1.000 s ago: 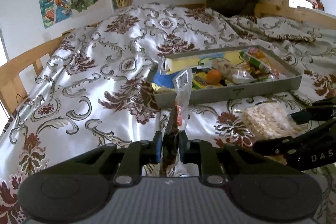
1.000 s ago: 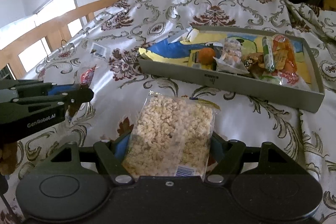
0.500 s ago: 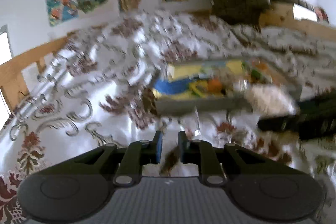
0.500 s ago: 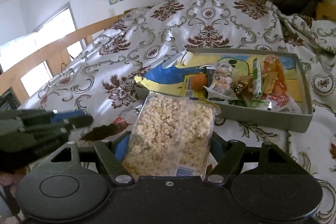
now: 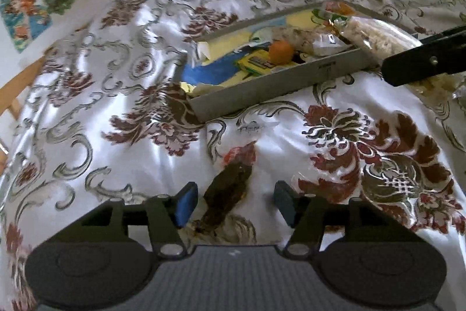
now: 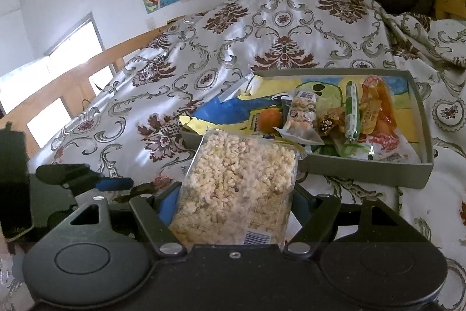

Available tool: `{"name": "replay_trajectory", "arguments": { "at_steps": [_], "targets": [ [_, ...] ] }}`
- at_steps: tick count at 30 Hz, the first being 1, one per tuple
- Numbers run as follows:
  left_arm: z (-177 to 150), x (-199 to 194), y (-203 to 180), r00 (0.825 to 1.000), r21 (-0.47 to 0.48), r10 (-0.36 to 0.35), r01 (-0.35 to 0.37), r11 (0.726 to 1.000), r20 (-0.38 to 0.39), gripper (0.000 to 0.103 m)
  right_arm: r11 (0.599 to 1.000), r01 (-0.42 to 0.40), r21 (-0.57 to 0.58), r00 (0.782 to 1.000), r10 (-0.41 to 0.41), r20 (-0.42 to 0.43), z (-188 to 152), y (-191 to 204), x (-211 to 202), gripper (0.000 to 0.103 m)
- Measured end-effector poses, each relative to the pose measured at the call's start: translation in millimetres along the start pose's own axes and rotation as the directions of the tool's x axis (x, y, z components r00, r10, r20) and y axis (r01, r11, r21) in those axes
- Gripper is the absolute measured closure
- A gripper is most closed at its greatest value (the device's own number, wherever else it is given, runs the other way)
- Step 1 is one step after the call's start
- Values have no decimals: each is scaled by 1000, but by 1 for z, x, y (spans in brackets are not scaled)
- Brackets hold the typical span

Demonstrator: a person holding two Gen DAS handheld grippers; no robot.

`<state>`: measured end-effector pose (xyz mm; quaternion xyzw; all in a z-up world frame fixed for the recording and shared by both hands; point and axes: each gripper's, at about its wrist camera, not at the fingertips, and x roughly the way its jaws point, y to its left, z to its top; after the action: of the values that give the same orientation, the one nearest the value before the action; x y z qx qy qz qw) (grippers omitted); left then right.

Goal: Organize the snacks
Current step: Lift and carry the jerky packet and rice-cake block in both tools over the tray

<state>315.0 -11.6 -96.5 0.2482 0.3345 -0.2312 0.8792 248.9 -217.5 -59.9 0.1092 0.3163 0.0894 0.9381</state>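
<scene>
The left tool [image 5: 233,204] has just been opening; its jaws now stand apart, and the dark snack packet [image 5: 228,188] lies between them on the bedspread [image 5: 87,112] with neither blue pad touching it. The packet's long axis runs roughly along the tool's pointing direction, tilted slightly right, with its red-and-clear end aimed toward the near left corner of the grey tray [image 5: 273,85].

The right tool [image 6: 233,203] is closed on a wide clear bag of puffed rice [image 6: 241,182], one finger against each long side. The bag's long axis follows the tool's fingers; its far end points at, and overlaps, the near wall of the tray [image 6: 364,171], while the barcode end sits at the tool's base.

The tray rests on the bed, away from the wooden side rail [image 6: 72,83]. It holds an orange [image 6: 269,121], a green stick packet [image 6: 351,110] lying front to back, and several wrapped snacks.
</scene>
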Motion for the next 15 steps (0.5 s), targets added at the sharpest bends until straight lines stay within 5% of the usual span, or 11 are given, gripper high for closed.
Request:
{"name": "replay_trajectory", "arguments": {
  "at_steps": [3, 7, 15],
  "targets": [
    [7, 4, 9, 999, 3, -32, 32, 999, -26, 59, 1000, 1, 0, 1000, -1, -3, 1, -1, 1, 26],
    [14, 2, 15, 997, -10, -59, 58, 998, -52, 71, 1000, -1, 1, 1000, 1, -5, 2, -3, 4, 26],
    [28, -4, 12, 998, -37, 16, -19, 999, -67, 81, 1000, -14, -8, 1000, 14, 6, 4, -1, 2, 26]
  ]
}}
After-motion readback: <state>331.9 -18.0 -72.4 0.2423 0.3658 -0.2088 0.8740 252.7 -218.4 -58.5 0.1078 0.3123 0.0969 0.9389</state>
